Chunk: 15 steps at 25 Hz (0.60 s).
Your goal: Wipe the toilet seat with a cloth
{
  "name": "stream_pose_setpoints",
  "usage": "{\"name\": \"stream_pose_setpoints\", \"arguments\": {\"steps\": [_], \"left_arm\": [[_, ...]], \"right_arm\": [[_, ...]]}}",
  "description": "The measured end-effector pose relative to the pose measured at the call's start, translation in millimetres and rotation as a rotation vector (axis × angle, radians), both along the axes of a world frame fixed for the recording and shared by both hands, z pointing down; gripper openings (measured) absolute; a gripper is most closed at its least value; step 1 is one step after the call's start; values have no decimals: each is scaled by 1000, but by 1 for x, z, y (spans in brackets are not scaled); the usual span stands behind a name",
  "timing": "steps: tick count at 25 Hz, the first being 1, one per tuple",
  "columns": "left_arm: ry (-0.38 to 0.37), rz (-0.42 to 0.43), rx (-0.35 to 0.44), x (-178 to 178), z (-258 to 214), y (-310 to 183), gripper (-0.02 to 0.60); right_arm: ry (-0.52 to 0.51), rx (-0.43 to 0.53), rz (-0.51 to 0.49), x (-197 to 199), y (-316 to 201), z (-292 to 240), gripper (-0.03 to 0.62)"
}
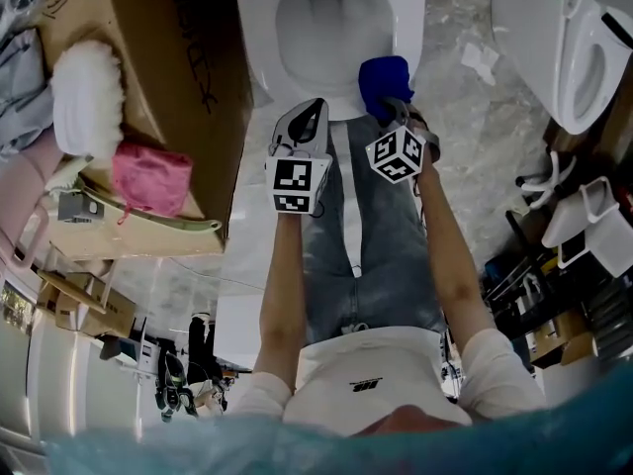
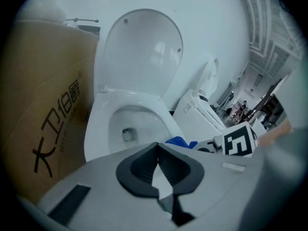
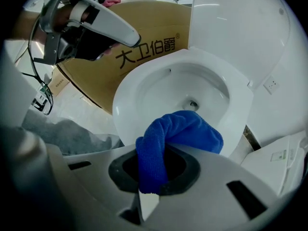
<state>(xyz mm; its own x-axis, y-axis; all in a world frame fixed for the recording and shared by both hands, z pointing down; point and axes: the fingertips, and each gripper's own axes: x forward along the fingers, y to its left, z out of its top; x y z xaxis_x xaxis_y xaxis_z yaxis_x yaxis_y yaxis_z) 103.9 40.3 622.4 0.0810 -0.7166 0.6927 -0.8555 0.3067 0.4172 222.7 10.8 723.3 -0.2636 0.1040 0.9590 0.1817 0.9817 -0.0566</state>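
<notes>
while pinched in right gripper [image 3: 151,174], cloth [image 3: 179,131] over toilet seat [image 3: 126,97] (left gripper [image 2: 158,163] closed, empty)

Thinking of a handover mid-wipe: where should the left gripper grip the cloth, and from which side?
Grip the bunched fold of the cloth that sticks out ahead of the right gripper, over the toilet's front rim. Come from the left, where the left gripper sits shut and empty. The rest is clamped in the right jaws, so only that fold is free.
</notes>
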Motion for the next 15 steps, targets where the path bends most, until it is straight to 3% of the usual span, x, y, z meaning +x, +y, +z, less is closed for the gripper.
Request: {"name": "stream_pose_setpoints", "arguments": {"steps": [15], "left_arm": [[21,-155,-47,-17,14,54,9]], "right_arm": [[25,-63,-41,-19,57,0,20]]}}
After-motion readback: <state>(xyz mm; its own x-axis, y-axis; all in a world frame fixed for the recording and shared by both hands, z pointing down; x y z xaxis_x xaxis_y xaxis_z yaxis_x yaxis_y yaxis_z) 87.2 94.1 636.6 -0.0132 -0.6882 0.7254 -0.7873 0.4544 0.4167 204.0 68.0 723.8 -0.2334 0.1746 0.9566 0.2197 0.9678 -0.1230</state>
